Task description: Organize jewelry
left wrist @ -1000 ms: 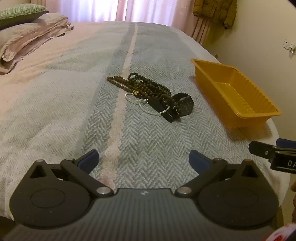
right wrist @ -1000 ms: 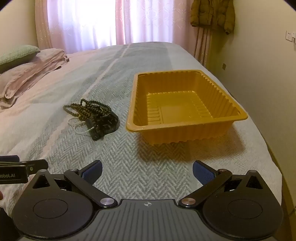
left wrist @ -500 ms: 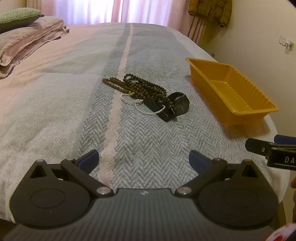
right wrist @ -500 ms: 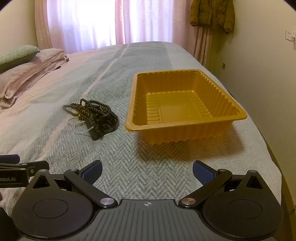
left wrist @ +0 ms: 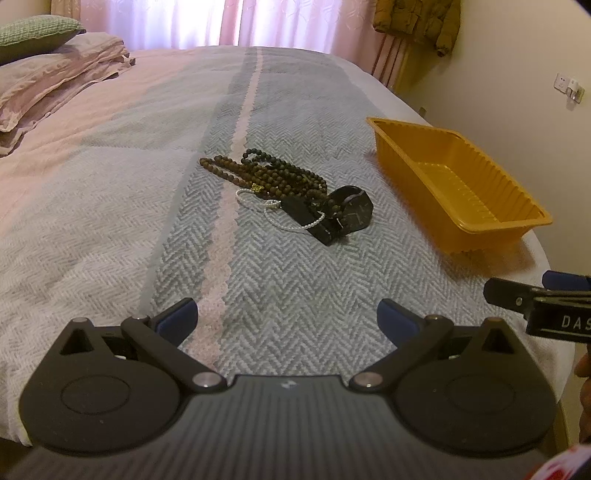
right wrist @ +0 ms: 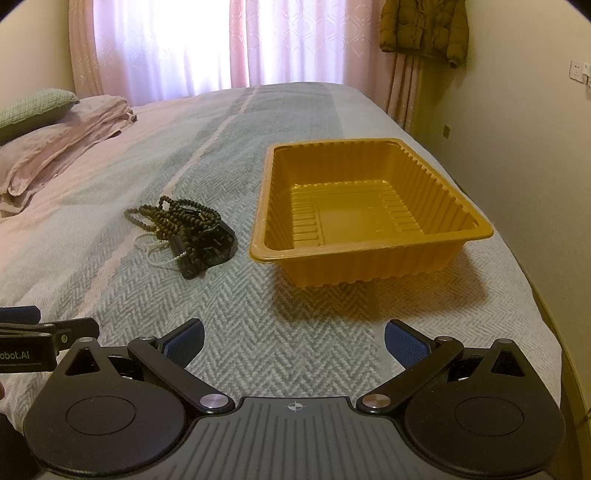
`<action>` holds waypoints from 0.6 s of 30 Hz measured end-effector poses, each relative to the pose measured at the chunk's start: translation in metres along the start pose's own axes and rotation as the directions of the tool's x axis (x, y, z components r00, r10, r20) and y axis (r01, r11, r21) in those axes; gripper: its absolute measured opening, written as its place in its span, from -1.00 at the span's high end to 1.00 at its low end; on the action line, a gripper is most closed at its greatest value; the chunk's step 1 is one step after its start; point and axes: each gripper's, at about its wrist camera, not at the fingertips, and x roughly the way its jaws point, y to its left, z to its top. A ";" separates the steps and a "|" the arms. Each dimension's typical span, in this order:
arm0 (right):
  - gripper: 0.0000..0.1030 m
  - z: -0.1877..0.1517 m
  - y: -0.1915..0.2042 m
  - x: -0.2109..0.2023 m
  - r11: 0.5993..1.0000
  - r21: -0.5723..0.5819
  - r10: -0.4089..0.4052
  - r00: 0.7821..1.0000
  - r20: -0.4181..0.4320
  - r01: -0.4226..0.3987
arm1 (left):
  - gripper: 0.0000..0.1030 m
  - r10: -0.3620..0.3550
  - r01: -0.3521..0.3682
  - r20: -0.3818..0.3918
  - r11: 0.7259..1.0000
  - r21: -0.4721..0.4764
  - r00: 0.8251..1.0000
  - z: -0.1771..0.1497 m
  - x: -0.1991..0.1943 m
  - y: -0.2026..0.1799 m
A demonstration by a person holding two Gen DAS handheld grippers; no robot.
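Observation:
A heap of jewelry lies on the grey herringbone bedspread: brown bead strands [left wrist: 266, 175] [right wrist: 173, 218], a thin white pearl bracelet [left wrist: 295, 221] [right wrist: 157, 254] and a black watch [left wrist: 351, 214] [right wrist: 214, 245]. To its right stands an empty orange plastic tray [left wrist: 480, 218] [right wrist: 351, 254]. My left gripper [left wrist: 286, 319] hovers open, short of the heap, holding nothing. My right gripper [right wrist: 293, 339] is open too, low over the bedspread in front of the tray. Each gripper's fingers show at the edge of the other's view.
Folded pink bedding [left wrist: 55, 85] and a green pillow [right wrist: 33, 109] lie at the far left. Pink curtains [right wrist: 221, 40] and a hanging brown jacket [right wrist: 424, 29] are behind the bed. The bed's right edge runs just past the tray, by the wall.
The left gripper has drifted slightly, so the heap and tray sit a little lower and to the left in its view. The right view is nearly unchanged. Both stay open.

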 end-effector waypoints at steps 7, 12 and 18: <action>-1.00 0.001 -0.002 -0.001 1.000 0.005 -0.004 1.000 0.001 0.004 | -0.99 -0.003 0.003 -0.001 1.000 0.002 1.000 0.000 0.000 -0.001; -1.00 0.002 -0.003 0.000 1.000 0.006 -0.005 1.000 0.001 0.005 | -0.99 -0.005 0.005 0.000 1.000 0.002 1.000 0.000 0.000 -0.002; -1.00 0.002 -0.003 -0.001 1.000 0.009 -0.006 1.000 0.002 0.006 | -0.99 -0.008 0.008 -0.002 1.000 0.002 1.000 0.000 0.000 -0.002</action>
